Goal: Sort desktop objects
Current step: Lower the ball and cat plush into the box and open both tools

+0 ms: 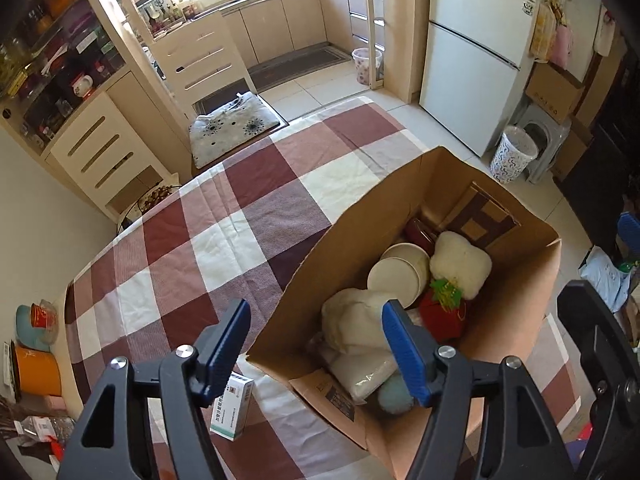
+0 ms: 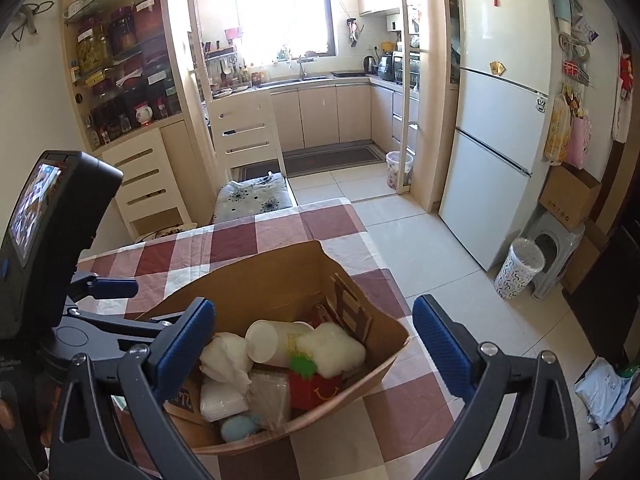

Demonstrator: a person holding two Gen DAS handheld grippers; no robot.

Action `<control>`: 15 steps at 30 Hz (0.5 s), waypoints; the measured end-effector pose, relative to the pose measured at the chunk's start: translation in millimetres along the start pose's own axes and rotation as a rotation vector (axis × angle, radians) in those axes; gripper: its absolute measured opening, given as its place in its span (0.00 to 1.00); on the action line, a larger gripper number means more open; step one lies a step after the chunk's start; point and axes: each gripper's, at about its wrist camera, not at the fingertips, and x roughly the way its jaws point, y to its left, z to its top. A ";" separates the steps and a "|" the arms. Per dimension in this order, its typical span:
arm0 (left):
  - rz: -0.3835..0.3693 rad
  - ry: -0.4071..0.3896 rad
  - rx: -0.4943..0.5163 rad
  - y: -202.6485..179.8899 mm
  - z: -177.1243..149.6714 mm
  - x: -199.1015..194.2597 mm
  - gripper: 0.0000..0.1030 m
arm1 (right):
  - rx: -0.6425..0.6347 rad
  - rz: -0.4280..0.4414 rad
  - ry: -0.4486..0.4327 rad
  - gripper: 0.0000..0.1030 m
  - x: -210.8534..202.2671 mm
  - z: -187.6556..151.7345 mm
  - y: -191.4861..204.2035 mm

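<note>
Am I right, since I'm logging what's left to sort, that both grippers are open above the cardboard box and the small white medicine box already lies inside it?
Not quite. The left wrist view shows the medicine box lying on the checked tablecloth, outside the cardboard box. The rest holds: the left gripper and right gripper are open above it.

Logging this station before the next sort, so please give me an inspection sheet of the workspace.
Surface: red-and-white checked tablecloth, wrinkled.
Job's things: open brown cardboard box holding white paper cup, red carton, white fluffy pieces, a pale blue ball; white-and-green medicine carton lies outside, beside the box.
Clutter: nothing seen elsewhere on the cloth.
Grippers: left gripper open, empty; right gripper open, empty, above the box.
Cables: nothing seen on the table.
Surroundings: white refrigerator, cushioned chair, patterned bin.
</note>
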 end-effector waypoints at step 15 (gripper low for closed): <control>-0.039 -0.006 -0.051 6.9 -12.7 -17.1 0.68 | -0.006 0.008 -0.001 0.97 -18.7 -6.7 3.4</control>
